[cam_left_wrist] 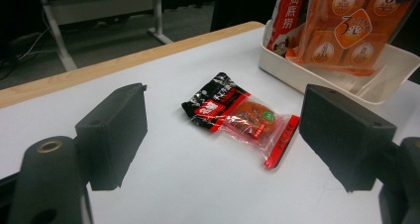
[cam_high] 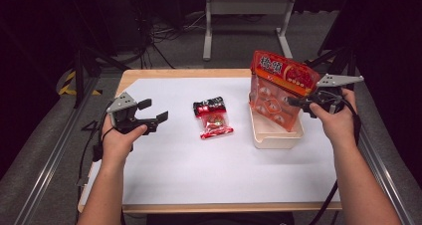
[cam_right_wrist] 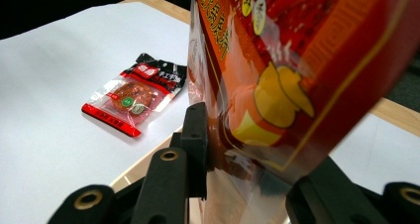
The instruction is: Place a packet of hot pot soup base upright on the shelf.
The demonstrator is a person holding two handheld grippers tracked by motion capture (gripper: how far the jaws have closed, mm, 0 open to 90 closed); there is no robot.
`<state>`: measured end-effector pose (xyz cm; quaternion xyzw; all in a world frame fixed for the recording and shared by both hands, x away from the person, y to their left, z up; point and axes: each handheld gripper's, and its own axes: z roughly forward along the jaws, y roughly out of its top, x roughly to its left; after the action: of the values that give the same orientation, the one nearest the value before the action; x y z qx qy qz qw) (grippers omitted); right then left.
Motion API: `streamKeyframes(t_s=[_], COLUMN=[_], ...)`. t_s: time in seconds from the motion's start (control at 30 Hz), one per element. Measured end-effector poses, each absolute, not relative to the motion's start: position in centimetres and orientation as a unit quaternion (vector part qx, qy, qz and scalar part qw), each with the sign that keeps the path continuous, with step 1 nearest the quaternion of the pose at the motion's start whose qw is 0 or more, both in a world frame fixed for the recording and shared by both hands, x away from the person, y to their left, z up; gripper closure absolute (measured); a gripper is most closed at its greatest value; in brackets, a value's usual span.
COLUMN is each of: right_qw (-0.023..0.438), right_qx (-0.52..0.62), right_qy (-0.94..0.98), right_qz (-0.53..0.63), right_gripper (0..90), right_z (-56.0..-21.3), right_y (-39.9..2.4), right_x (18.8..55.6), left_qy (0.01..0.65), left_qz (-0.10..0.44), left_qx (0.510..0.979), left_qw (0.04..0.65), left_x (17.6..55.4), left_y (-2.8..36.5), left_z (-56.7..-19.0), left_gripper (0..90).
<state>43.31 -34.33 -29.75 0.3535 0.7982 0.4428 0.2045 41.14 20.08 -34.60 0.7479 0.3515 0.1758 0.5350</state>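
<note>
A large orange-red snack bag (cam_high: 279,88) stands upright with its lower end inside a shallow cream tray (cam_high: 278,138) at the right of the table. My right gripper (cam_high: 297,103) is shut on the bag's right edge; in the right gripper view the bag (cam_right_wrist: 302,70) sits pinched between both black jaws. A small red and black packet (cam_high: 213,117) lies flat at the middle of the white sheet. My left gripper (cam_high: 152,113) hovers open to the left of that packet (cam_left_wrist: 240,117), which lies beyond its spread jaws.
The white sheet (cam_high: 199,170) covers most of the wooden table, with its bare wood rim at the far edge (cam_high: 189,73). A white metal frame (cam_high: 246,16) stands on the floor behind the table. Dark stands flank both sides.
</note>
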Motion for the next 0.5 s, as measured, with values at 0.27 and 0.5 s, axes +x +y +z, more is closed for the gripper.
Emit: streamKeyframes(t_s=[0.27, 0.5], right_qw=[0.199, 0.193], right_qx=[0.368, 0.356], right_qy=[0.805, 0.827], right_qz=[0.421, 0.391], right_gripper=[70.3, 70.2], right_z=[-30.2, -31.9], right_y=[-34.2, -32.4], right_x=[43.5, 44.5], left_qy=[0.352, 0.352], left_qz=[0.177, 0.177], left_qx=[0.748, 0.747], left_qw=[0.534, 0.535], left_x=[41.2, 41.1], left_y=[20.0, 20.2], left_z=[-34.7, -34.6], left_gripper=[19.8, 19.8])
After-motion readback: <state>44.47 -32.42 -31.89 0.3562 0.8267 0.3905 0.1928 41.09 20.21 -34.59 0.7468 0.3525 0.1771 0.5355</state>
